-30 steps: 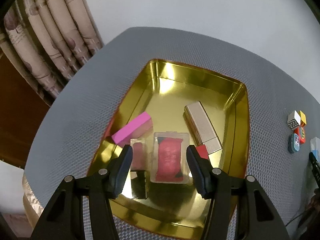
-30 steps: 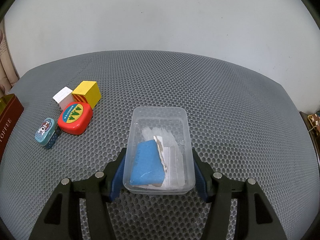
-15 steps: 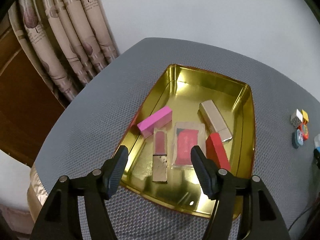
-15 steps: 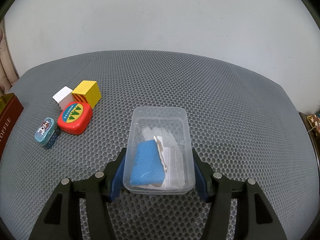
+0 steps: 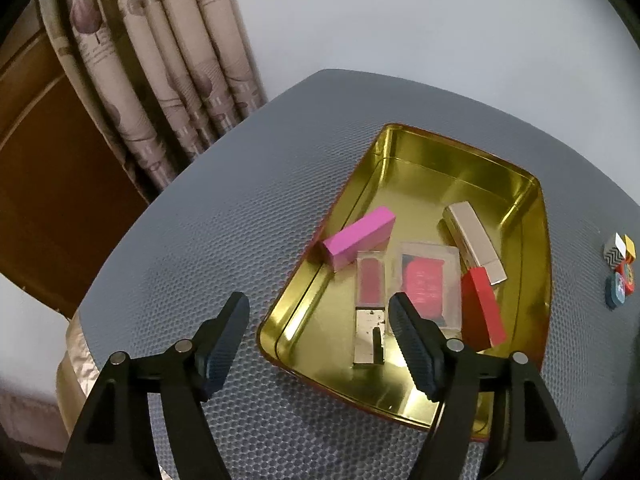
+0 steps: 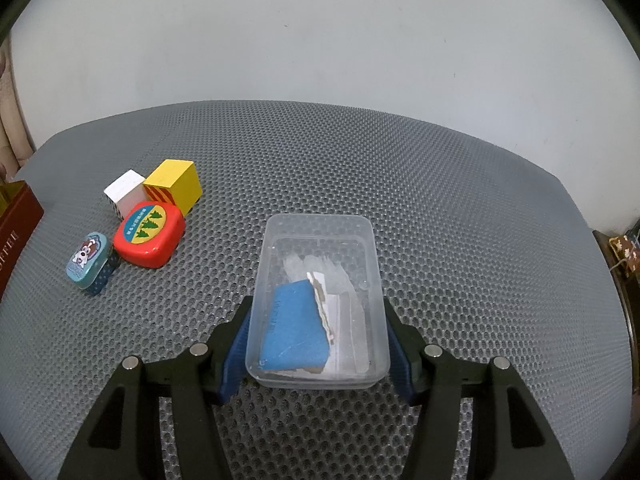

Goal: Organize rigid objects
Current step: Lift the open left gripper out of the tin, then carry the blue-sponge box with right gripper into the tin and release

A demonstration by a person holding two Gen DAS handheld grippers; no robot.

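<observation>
Left gripper (image 5: 320, 320) above the near left corner of the gold tin (image 5: 536, 216), jaws opening, nothing between them. In the tin: pink block (image 5: 358, 236) at the left wall, clear red-filled case (image 5: 426, 280) mid-floor, slim tube (image 5: 370, 304) beside it, gold box (image 5: 474, 242) and red block (image 5: 482, 308) towards the right wall. Right gripper (image 6: 318, 340) spread wide, pads against both sides of a clear plastic box (image 6: 320, 240) holding a blue card (image 6: 294, 324), near the table's (image 6: 460, 220) front edge. Yellow cube (image 6: 174, 186), white cube (image 6: 124, 194), red tin (image 6: 150, 232) and small blue tin (image 6: 88, 262) clustered towards the left.
</observation>
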